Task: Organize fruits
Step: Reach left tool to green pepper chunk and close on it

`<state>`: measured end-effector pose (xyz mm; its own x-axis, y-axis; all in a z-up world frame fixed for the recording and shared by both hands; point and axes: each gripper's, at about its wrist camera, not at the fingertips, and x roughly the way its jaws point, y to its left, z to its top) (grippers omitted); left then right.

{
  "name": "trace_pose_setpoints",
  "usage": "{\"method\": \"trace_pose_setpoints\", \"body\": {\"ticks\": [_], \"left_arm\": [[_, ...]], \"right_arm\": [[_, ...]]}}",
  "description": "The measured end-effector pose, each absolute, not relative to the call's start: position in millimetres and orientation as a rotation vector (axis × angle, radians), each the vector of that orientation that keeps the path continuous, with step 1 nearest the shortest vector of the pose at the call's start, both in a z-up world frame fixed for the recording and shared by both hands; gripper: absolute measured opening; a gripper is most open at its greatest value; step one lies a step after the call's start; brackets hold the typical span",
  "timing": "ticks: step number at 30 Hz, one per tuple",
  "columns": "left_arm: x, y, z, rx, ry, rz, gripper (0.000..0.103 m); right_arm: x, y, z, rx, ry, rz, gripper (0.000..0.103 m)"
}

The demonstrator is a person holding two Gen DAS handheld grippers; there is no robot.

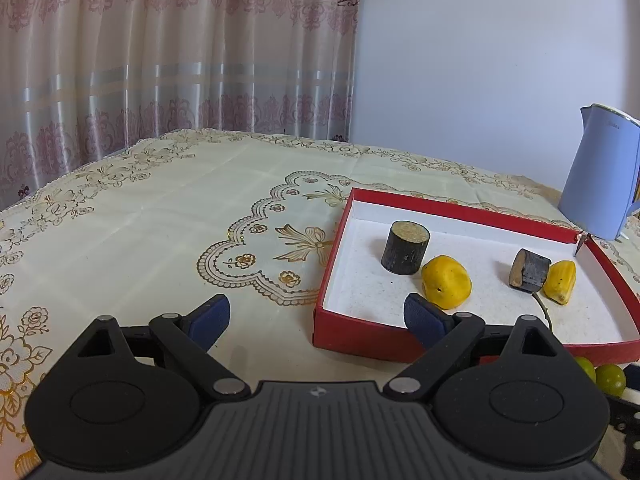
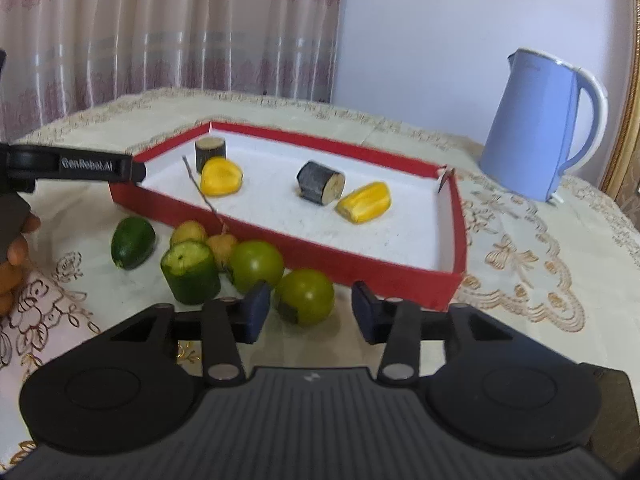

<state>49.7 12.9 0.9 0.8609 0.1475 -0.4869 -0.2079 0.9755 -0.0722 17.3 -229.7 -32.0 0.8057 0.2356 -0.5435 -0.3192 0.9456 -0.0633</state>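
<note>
Left gripper (image 1: pixel 316 320) spread wide, empty, at red box's (image 2: pixel 320 254) near-left corner. In box: two dark cylinders (image 2: pixel 210 152), two yellow pieces (image 2: pixel 221 177). On table before box's near wall: green fruits (image 2: pixel 256 266), only in right view. Right gripper (image 2: pixel 310 312) released around one fruit (image 2: pixel 306 296), right pad clear. Kettle (image 2: pixel 532 128) at far-right edge.

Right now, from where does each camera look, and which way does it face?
Left wrist: above the tablecloth, facing the red box's near-left corner; the open left gripper shows.
Right wrist: before the box's front wall, facing the green fruits; the right gripper and a hand show.
Both share the box and blue kettle.
</note>
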Motion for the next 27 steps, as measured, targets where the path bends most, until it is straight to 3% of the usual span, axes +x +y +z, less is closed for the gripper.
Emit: {"method": "trace_pose_setpoints", "body": {"ticks": [4,19,27], "left_arm": [[49.8,12.9,1.0,-0.125,0.5,0.187,0.095],[38.6,14.1,4.2,-0.135,0.522,0.094,0.095],[10.3,-15.6,0.1,0.089,0.512,0.032,0.095]], "right_arm": [[22.3,-229.9,-36.6,-0.146,0.572,0.309,0.032],[13.5,-259.9,-35.5,0.013,0.538,0.249,0.031],[12.9,-261.6,-35.4,0.024,0.533,0.261,0.031]]}}
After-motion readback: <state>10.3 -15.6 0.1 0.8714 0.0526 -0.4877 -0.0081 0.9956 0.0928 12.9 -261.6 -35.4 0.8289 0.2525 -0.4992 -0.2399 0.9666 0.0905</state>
